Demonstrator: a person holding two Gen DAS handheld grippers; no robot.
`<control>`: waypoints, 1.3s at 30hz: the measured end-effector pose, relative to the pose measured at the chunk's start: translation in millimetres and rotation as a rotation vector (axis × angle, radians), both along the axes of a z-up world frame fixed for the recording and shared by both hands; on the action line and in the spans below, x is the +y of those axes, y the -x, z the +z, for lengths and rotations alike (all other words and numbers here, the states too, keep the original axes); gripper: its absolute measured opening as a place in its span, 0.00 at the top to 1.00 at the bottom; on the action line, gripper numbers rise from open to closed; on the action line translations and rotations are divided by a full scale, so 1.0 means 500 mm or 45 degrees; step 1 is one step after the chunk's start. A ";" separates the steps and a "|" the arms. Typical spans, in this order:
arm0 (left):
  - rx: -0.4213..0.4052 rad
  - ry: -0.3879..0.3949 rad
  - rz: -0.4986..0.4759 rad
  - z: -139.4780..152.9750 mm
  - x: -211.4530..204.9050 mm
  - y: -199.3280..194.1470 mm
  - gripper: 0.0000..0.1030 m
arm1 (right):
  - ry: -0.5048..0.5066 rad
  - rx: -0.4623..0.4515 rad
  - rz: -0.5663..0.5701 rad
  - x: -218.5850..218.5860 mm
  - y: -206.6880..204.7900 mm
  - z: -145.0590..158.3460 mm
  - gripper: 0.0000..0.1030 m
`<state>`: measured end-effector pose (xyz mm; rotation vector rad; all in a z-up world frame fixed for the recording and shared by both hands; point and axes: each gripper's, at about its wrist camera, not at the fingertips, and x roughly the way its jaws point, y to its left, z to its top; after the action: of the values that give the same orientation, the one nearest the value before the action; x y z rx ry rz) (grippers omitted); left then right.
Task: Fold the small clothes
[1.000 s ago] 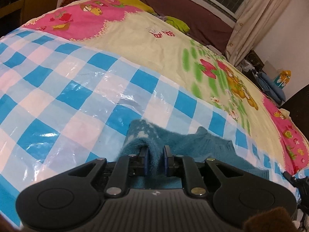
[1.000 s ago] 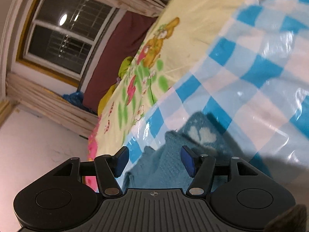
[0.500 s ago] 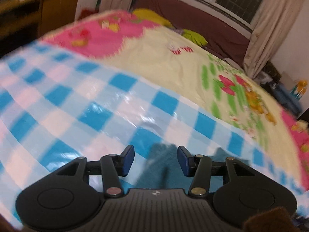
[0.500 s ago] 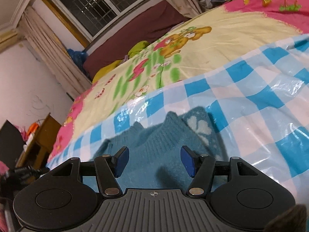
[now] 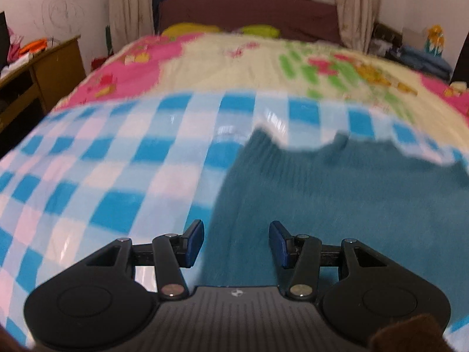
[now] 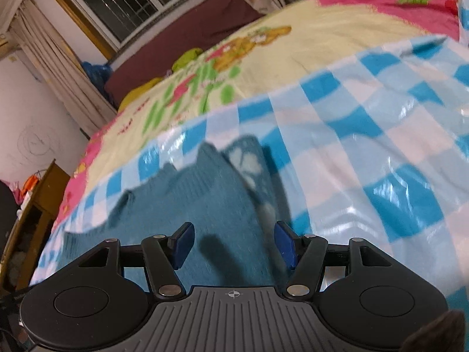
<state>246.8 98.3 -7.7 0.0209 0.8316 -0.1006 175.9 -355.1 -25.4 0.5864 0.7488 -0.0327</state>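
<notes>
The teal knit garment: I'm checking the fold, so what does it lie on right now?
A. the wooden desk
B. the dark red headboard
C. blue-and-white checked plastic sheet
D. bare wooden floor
C: the teal knit garment lies flat on the blue-and-white checked plastic sheet, which shows around it in both wrist views, spread over the cartoon-print bedspread.

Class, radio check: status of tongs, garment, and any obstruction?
Left tongs just opened, empty. Right tongs open, empty. Teal sweater flat on checked sheet. Nothing in the way.
</notes>
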 end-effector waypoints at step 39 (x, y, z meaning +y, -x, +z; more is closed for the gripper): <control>0.142 0.168 -0.036 -0.036 0.080 0.074 0.38 | -0.259 0.023 0.032 -0.023 0.030 -0.060 0.24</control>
<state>209.8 138.5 -25.5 -0.0976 0.9347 -0.1846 160.9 -366.7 -55.3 0.7708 0.7820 0.0625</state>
